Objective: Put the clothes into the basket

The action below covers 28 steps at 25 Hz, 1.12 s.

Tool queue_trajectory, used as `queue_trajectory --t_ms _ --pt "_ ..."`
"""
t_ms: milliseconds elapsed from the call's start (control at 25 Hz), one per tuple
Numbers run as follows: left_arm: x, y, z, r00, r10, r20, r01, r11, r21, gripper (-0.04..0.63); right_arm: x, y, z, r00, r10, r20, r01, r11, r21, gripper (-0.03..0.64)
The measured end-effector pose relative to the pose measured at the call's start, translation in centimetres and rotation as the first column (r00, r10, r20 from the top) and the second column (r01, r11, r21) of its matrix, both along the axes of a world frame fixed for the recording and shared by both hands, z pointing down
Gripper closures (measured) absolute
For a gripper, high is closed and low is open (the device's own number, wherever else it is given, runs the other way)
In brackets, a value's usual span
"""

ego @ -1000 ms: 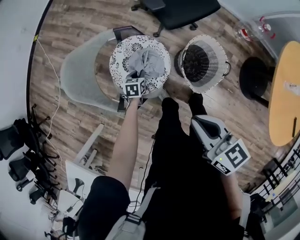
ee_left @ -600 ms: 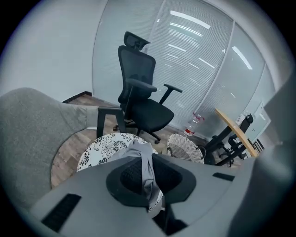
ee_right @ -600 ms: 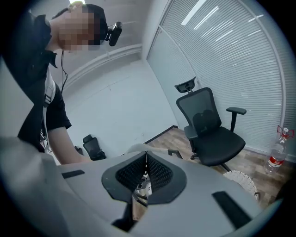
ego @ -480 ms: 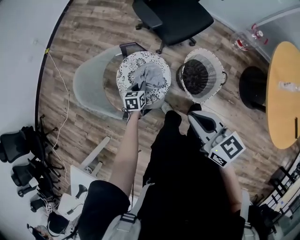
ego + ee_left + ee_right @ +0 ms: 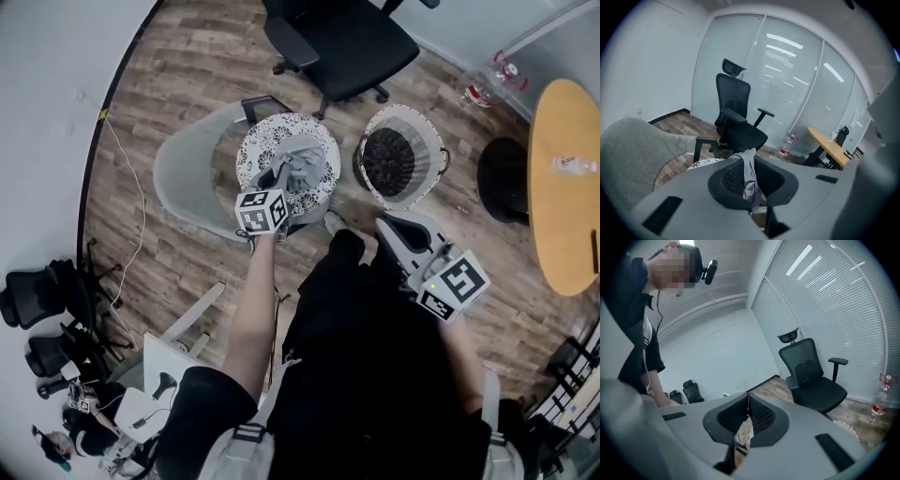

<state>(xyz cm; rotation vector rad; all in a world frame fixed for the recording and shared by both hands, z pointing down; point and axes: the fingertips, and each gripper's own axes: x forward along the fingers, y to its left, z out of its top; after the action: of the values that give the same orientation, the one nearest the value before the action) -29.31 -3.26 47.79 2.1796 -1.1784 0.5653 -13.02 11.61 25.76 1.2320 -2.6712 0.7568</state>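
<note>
My left gripper [image 5: 281, 180] pinches a grey garment [image 5: 302, 171] above the patterned stool [image 5: 265, 141], right gripper [image 5: 747, 397] closed, empty; next, I judge, it swings over the basket [image 5: 405, 111].

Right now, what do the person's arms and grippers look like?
The left gripper and right gripper are light grey moulded shells with black mesh-textured pads. Each carries a white marker cube with black squares: left cube, right cube. The person wears a black short-sleeved top.
</note>
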Motion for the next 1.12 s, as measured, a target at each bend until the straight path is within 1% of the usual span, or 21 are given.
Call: queue_trajectory --t_ms 160,360,520,760,920,1120 --pt "0.5 0.0 -4.5 0.999 0.016 -0.033 -0.014 0.997 0.075 0.557 0.3 0.0 -0.5 1.0 0.008 0.003 -0.008 1.0 0.017 0.6" --pt "1.8 -0.2 -9.6 0.995 0.067 -0.067 -0.055 0.983 0.173 0.557 1.1 -0.1 -0.9 1.0 0.021 0.0 -0.021 0.999 0.035 0.6" --pt "2.9 0.0 -13.5 0.989 0.126 -0.076 -0.103 0.962 0.252 0.557 1.5 -0.2 -1.3 0.999 0.033 -0.008 -0.032 0.998 0.048 0.6" --pt "5.3 0.8 -18.7 0.97 0.21 -0.122 -0.158 0.926 0.343 0.557 2.6 0.0 -1.4 0.998 0.067 -0.014 -0.066 0.996 0.057 0.6" --pt "6.8 1.4 -21.4 0.958 0.259 -0.125 -0.194 0.904 0.382 0.557 3.5 0.2 -1.4 0.997 0.082 -0.01 -0.082 0.995 0.061 0.6" --pt "8.7 2.3 -23.8 0.946 0.299 -0.124 -0.225 0.883 0.413 0.557 5.1 0.0 -1.3 0.996 0.091 -0.001 -0.091 0.993 0.07 0.6"
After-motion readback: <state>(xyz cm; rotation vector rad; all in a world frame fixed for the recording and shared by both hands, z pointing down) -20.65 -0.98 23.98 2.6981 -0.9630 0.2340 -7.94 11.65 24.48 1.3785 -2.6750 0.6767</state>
